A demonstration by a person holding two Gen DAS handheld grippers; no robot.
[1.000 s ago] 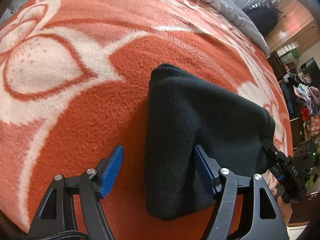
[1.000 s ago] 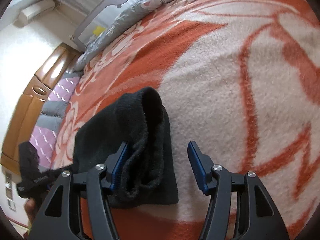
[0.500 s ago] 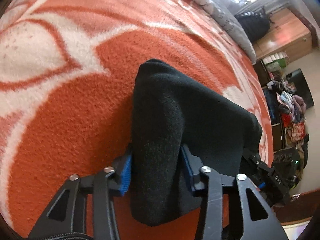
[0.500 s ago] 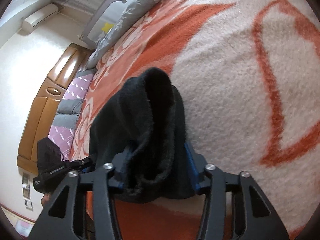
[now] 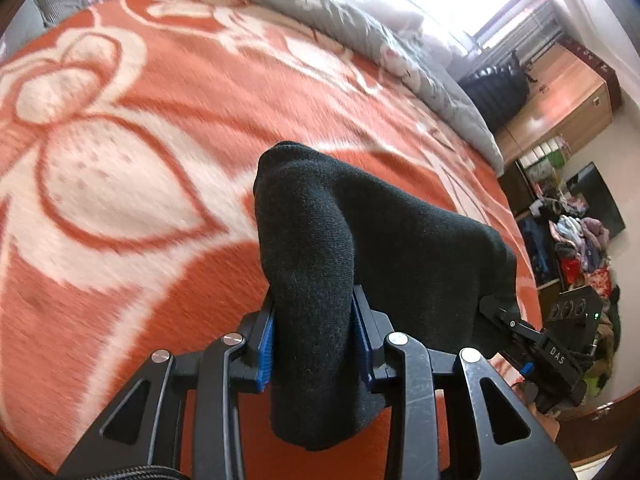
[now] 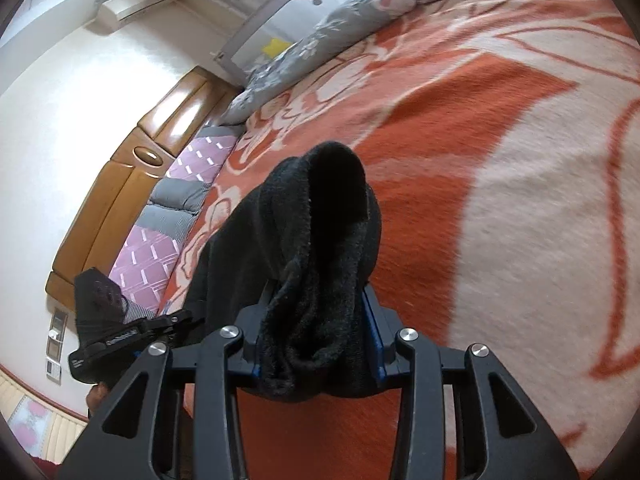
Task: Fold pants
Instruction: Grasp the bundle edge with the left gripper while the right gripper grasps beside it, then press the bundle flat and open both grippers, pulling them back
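Observation:
The black folded pants [image 5: 380, 248] hang above the orange and white blanket [image 5: 140, 160]. My left gripper [image 5: 314, 336] is shut on one end of the pants, cloth bunched between its blue pads. My right gripper [image 6: 316, 336] is shut on the other end of the pants [image 6: 320, 232]. The right gripper also shows in the left wrist view [image 5: 532, 340] at the far right, and the left gripper in the right wrist view [image 6: 132, 332] at the lower left. The pants stretch between the two grippers, lifted off the blanket.
A grey quilt [image 5: 360, 28] lies along the far edge of the bed. A wooden headboard [image 6: 132, 160] and purple and grey pillows [image 6: 172, 208] are at one side. A wooden cabinet [image 5: 560, 96] and piled clothes [image 5: 576, 248] stand beyond the bed.
Both grippers went from open around the pants' ends to shut on them, then lifted the pants up off the blanket.

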